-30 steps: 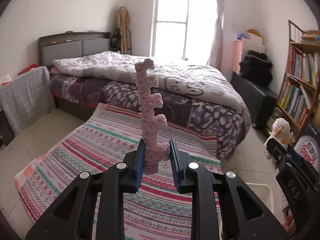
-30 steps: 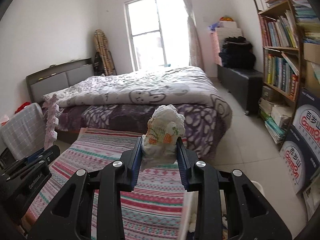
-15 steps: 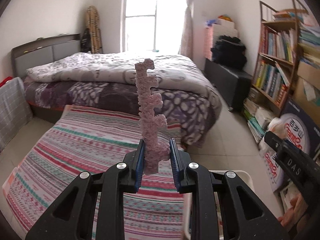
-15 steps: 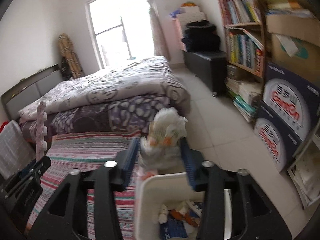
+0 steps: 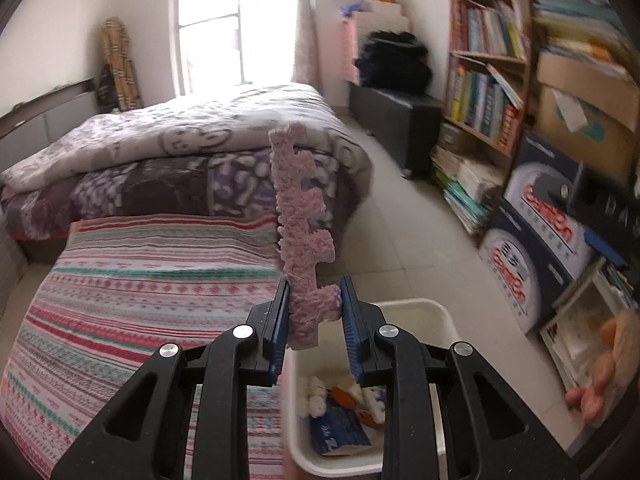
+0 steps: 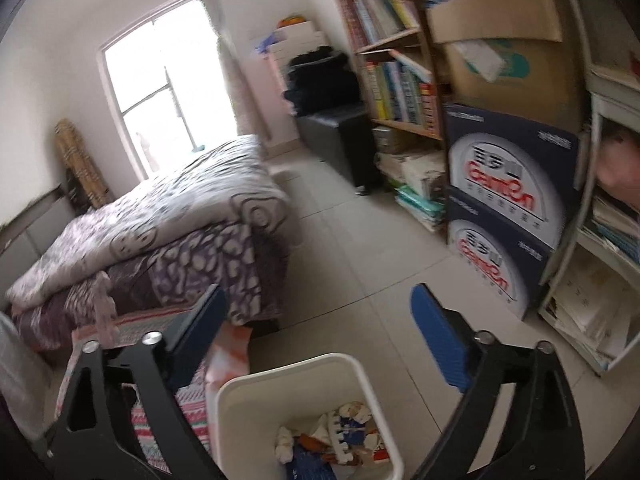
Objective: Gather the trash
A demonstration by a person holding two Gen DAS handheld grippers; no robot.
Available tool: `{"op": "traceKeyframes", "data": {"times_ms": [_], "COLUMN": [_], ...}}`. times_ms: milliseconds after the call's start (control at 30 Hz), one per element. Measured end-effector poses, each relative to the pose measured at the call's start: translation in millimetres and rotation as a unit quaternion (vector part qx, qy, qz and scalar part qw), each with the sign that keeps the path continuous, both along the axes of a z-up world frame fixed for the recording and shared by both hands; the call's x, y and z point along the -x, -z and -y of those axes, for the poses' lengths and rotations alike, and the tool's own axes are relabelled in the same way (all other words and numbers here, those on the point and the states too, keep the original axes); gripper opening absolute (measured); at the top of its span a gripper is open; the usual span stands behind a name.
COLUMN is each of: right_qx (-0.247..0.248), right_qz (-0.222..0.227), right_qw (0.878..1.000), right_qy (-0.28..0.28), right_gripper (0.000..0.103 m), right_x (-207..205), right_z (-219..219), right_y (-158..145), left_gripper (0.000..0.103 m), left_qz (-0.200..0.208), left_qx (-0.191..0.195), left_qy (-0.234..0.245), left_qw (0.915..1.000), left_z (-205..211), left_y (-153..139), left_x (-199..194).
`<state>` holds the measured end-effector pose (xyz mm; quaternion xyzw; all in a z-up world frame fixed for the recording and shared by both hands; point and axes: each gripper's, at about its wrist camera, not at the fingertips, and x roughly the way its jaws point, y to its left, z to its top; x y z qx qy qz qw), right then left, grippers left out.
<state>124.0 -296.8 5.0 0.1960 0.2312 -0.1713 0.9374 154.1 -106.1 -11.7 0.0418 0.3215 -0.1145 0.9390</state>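
Left gripper (image 5: 313,320) — my blue pads are clamped on the lower end of a pink foam strip (image 5: 301,224). It stands upright out of my jaws, notched along its right edge, its foot poking just below the pads.

Right gripper (image 6: 320,344) — jaws opening, spread wide, nothing between the blue pads. Through the gap I see only floor tile and the bin below.

White trash bin (image 5: 412,307) sits on the floor directly under and just ahead of both grippers. In the right wrist view its rim (image 6: 288,372) fills the lower middle of the frame. Inside: a heap of trash (image 6: 332,436) — white wadded bits, something orange, a blue printed wrapper. Details blurred.

Bin stands just beside the edge of a striped rug (image 5: 152,280), pink with teal and red bands, which runs left across the floor to the bed.

At the far right edge of the left wrist view, a hand (image 5: 600,372) shows, blurred.

Beyond the rug, a bed (image 5: 192,152) with a grey-and-purple patterned quilt hanging over its side.

Right of the bin, against the wall: two stacked dark boxes (image 6: 508,216) with red lettering. Above and behind them, a bookshelf (image 5: 484,80) crammed with books.

Farther back, a dark bench (image 5: 396,116) with black clothing piled on it, then a bright window (image 5: 236,32) on the far wall.
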Motion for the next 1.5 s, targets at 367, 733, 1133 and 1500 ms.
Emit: {"op": "traceKeyframes", "data": {"times_ms": [367, 733, 1133, 1500], "right_qx": [-0.008, 0.059, 0.085, 0.127], "right_qz": [-0.011, 0.015, 0.018, 0.027], "right_qw": [0.998, 0.997, 0.994, 0.986], "right_qy": [0.061, 0.044, -0.071, -0.105], "right_gripper": [0.096, 0.096, 0.096, 0.096], "right_x": [17.9, 63.2, 94.0, 106.5], "right_z": [40.4, -10.6, -103.1, -163.9], "right_y": [4.5, 3.9, 13.4, 18.8], "left_gripper": [0.058, 0.095, 0.096, 0.096], "left_qz": [-0.046, 0.044, 0.079, 0.067], "left_qx": [-0.005, -0.040, -0.002, -0.015], "left_qy": [0.052, -0.027, -0.172, -0.218], "left_qw": [0.9975, 0.9979, 0.9819, 0.9736], "left_z": [34.3, -3.3, -101.4, -144.9], "left_y": [17.5, -6.6, -23.7, -17.9], "left_x": [2.5, 50.4, 102.7, 129.1]}}
